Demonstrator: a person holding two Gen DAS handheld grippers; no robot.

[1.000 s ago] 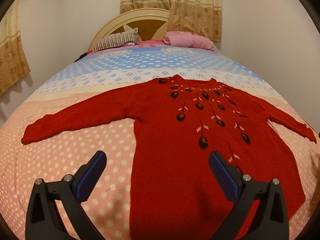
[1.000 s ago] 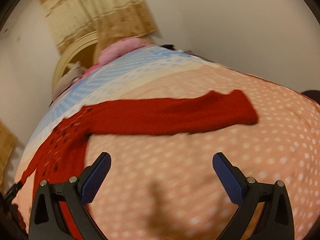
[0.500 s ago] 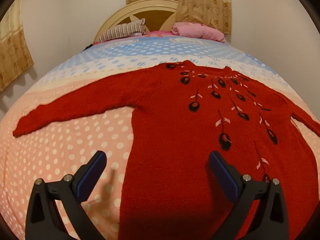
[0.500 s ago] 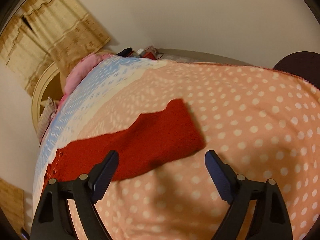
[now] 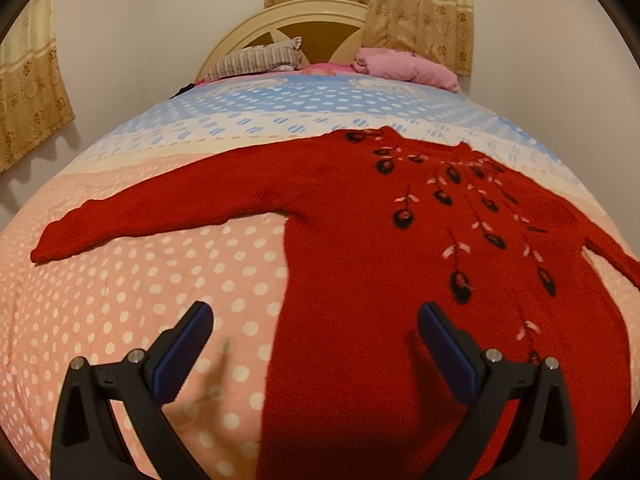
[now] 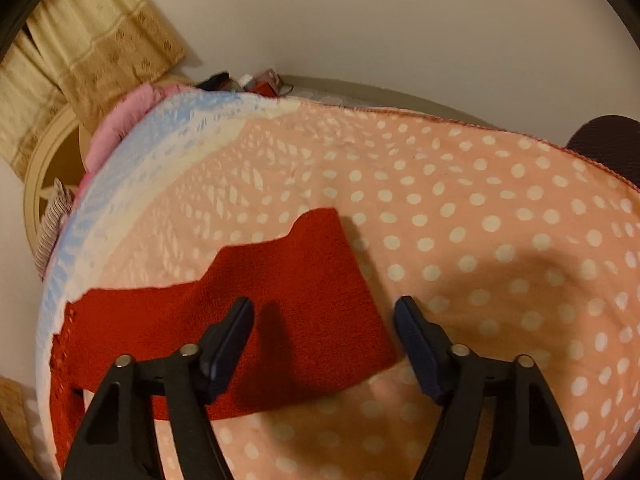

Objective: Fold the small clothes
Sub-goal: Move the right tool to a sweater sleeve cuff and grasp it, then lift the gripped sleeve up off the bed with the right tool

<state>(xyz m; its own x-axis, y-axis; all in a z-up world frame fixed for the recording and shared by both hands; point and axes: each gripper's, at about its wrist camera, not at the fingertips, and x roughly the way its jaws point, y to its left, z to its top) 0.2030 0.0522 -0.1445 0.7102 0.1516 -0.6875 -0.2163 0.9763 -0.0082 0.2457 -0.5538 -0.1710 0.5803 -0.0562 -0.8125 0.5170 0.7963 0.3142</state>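
On the bed (image 5: 120, 300) | red sweater (image 5: 360, 280) flat, sleeves spread, dark flower embroidery | my left claw (image 5: 314, 340) agape | my right claw (image 6: 324, 320) agape over cuff

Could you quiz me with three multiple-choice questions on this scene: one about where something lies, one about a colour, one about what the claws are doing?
1. Where does the red sweater lie?
A. Spread flat on the dotted bedspread
B. Draped over the headboard
C. Folded on the pink pillow

2. What colour are the inner pads of the claws?
A. Yellow
B. Blue
C. White

3. What is the right claw doing?
A. Clamped shut on the cuff
C. Open, with the sleeve end between its two fingers
B. Shut above bare bedspread

Answers:
1 A, body and both sleeves are laid out on the spotted cover.
2 B, blue pads line the black fingers.
3 C, the fingers stand apart on either side of the red cuff; the left claw is open too.
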